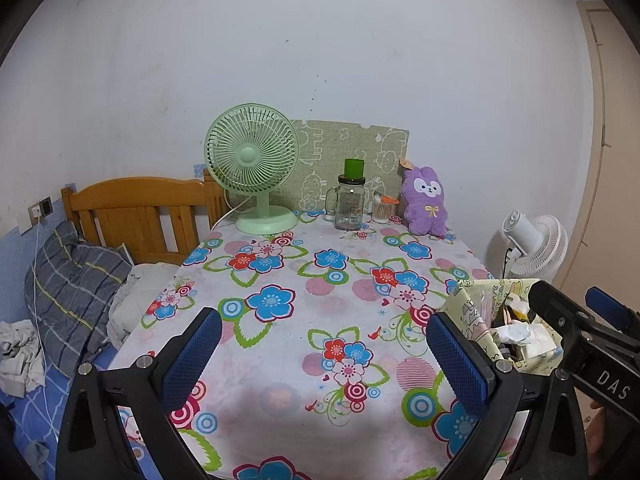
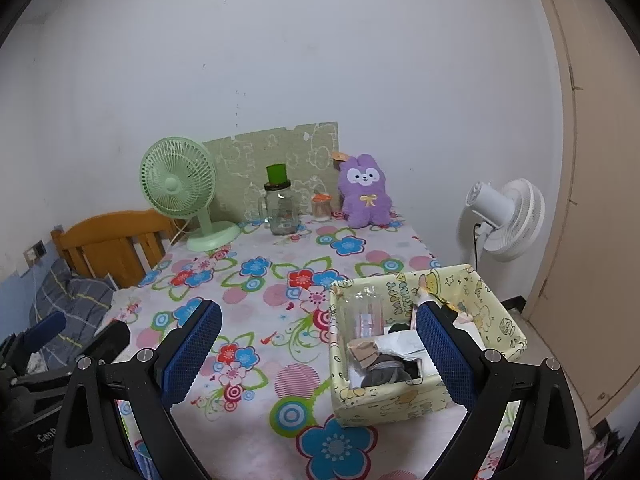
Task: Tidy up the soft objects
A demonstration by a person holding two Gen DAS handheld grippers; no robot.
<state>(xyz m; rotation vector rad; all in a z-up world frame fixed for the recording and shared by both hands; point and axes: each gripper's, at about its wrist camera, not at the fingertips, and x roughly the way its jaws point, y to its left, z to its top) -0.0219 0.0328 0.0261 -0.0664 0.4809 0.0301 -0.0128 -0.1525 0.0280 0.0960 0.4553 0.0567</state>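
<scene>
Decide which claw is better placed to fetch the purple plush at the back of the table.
Probably the right claw: the plush sits at the table's far right, on its side, and the box is beside it. Both claws are open and empty; the left claw would reach across.

Yellow cartoon-print cardboard box (image 1: 466, 308): partly hidden in the left wrist view behind the right gripper body (image 1: 580, 332) and one blue-padded finger (image 1: 456, 360). Contents jumbled; individual items not identifiable in either view. Box front right corner (image 2: 444, 396) covered in the right wrist view.

Small ribbed glass with orange piece (image 1: 382, 208): contents too small to tell.

Label on clear glass mug jar with green lid (image 1: 349, 204): print unreadable.

Tag at the ear of the purple plush rabbit (image 1: 424, 202): text unreadable.

Green patterned board (image 1: 352, 148): lower part hidden behind fan, jar and plush.

Floral-cloth bench (image 1: 300, 288): near edge cut off by the frame bottom.

Bed with wooden headboard (image 1: 132, 216): cut off at left.
</scene>
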